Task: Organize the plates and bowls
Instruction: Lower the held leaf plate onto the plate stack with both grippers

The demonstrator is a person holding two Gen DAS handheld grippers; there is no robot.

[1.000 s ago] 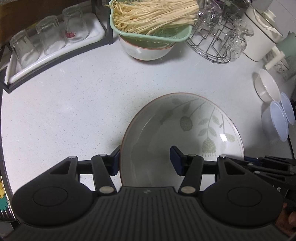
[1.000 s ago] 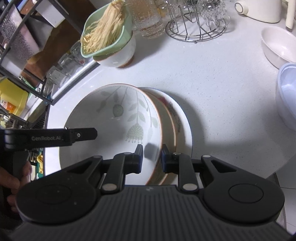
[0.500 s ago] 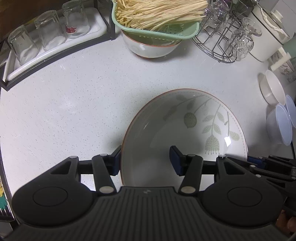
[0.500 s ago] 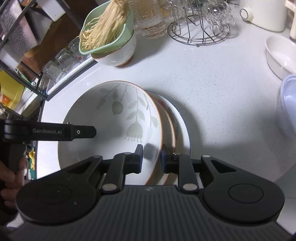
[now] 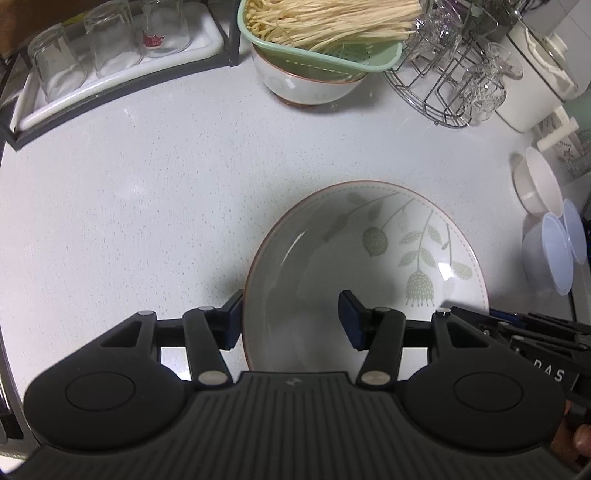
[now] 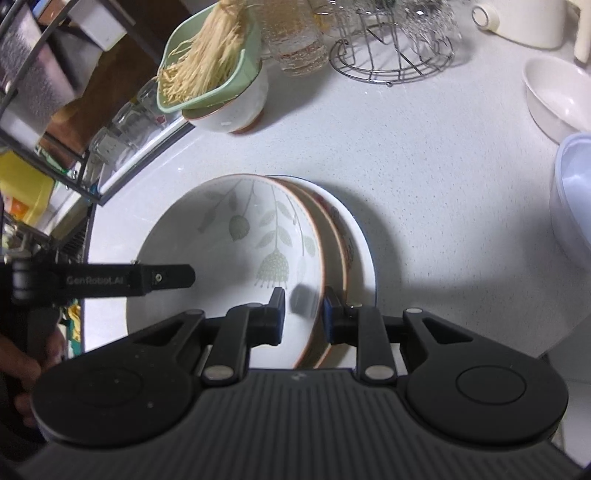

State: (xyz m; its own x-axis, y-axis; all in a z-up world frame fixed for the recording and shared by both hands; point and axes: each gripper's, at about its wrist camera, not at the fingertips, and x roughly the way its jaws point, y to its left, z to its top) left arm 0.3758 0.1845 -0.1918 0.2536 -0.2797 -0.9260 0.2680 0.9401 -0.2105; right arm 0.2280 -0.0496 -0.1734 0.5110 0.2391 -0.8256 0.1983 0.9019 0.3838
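Ceramic pale-green bowl with a leaf-and-flower print and a brown rim (image 6: 236, 254) sat right under both tongs, on top of a stack of two more dishes (image 6: 351, 243) on the speckled white countertop (image 5: 129, 192). Right gripper (image 6: 303, 314) was narrow, its blue pads clamped on that bowl's near-right rim, one inside and one outside. Left gripper (image 5: 291, 319) stood about half wide, straddling the near-left rim: left pad outside the wall and right pad over the bowl's inside; can't tell if either pad touched.

Farther back: white bowl carrying a mint-green plastic colander of pale enoki mushrooms (image 5: 321, 33), wire rack of upturned glasses (image 5: 454, 81), white tray with three upturned tumblers (image 5: 107, 48), small white bowl (image 5: 535, 181) and translucent plastic containers (image 5: 554, 251) at right.

Versus a second earlier: both openings were unchanged and the right view had barely moved. In the left view the bowl and the back-row items sat slightly lower.
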